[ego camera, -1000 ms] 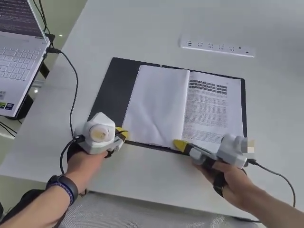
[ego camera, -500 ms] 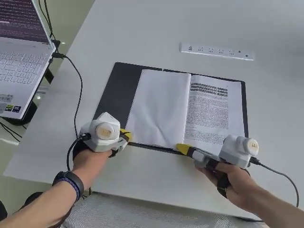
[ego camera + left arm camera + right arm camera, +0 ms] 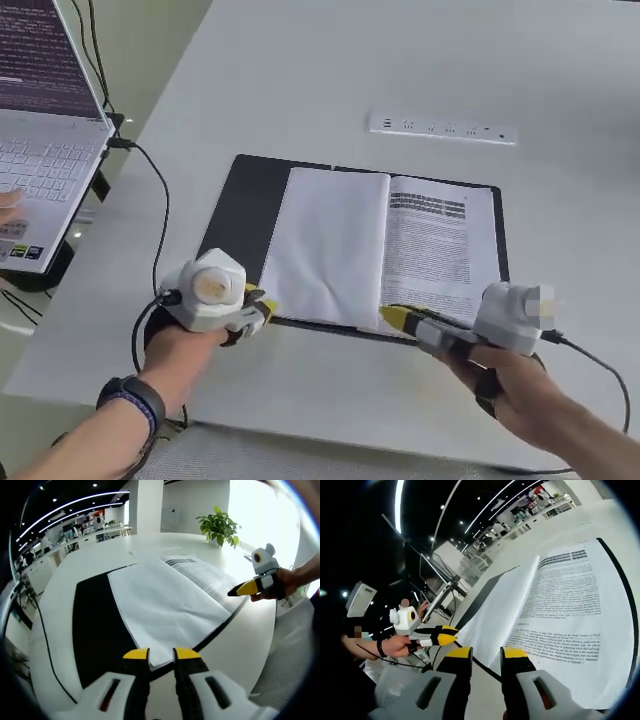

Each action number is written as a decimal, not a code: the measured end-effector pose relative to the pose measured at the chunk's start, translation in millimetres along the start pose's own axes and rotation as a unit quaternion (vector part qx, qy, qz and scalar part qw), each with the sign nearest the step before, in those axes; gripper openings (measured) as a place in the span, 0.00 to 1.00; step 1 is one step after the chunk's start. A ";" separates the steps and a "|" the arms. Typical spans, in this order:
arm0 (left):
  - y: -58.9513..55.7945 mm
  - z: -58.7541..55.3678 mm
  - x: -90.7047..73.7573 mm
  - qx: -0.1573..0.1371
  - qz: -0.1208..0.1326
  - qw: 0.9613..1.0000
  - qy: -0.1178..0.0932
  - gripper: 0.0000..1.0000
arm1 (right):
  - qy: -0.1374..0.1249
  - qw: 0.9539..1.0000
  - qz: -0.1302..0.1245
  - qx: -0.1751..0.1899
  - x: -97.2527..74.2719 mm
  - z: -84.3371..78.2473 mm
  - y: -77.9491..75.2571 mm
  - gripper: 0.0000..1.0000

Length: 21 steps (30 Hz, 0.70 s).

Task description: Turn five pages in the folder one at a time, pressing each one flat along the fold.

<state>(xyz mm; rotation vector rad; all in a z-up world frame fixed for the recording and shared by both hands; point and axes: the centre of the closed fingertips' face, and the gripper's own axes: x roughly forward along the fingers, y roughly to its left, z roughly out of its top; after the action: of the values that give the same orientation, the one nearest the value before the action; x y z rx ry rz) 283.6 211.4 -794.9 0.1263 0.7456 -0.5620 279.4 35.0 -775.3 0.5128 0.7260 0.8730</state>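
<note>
The black folder (image 3: 232, 210) lies open on the white table. A blank white page (image 3: 325, 245) is on its left and a printed page (image 3: 440, 250) on its right. My left gripper (image 3: 262, 308) sits at the blank page's near-left corner (image 3: 159, 656), its yellow tips almost together with nothing held. My right gripper (image 3: 395, 318) rests at the near end of the fold, tips close together over the folder's bottom edge (image 3: 487, 672). The two grippers also see each other: the right gripper (image 3: 245, 587) and the left gripper (image 3: 445, 635).
A white power strip (image 3: 442, 128) lies beyond the folder. An open laptop (image 3: 40, 130) stands at the left edge, with a black cable (image 3: 160, 215) running down to my left hand. A potted plant (image 3: 218, 526) stands at the far end.
The head camera has shifted, so the folder sits slightly lower and further left in the picture. Both grippers stay at the folder's near edge, and the pages lie as before.
</note>
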 end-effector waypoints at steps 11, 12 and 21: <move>-11.3 25.7 -25.0 -0.007 -0.012 0.999 -0.038 0.33 | -0.007 0.995 -0.065 -0.072 -54.8 14.3 -19.8 0.37; -12.2 30.6 -29.1 -0.007 -0.012 0.999 -0.045 0.34 | -0.005 0.994 -0.072 -0.082 -61.2 16.1 -20.6 0.38; -17.4 49.2 -56.4 -0.014 -0.009 0.997 -0.077 0.47 | -0.037 0.989 -0.108 -0.099 -102.8 33.4 -23.2 0.53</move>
<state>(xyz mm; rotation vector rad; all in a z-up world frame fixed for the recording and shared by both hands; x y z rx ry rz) 270.7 206.5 -719.2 0.0495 0.6047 -0.5712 271.3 -66.6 -732.3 0.2818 0.6069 0.7109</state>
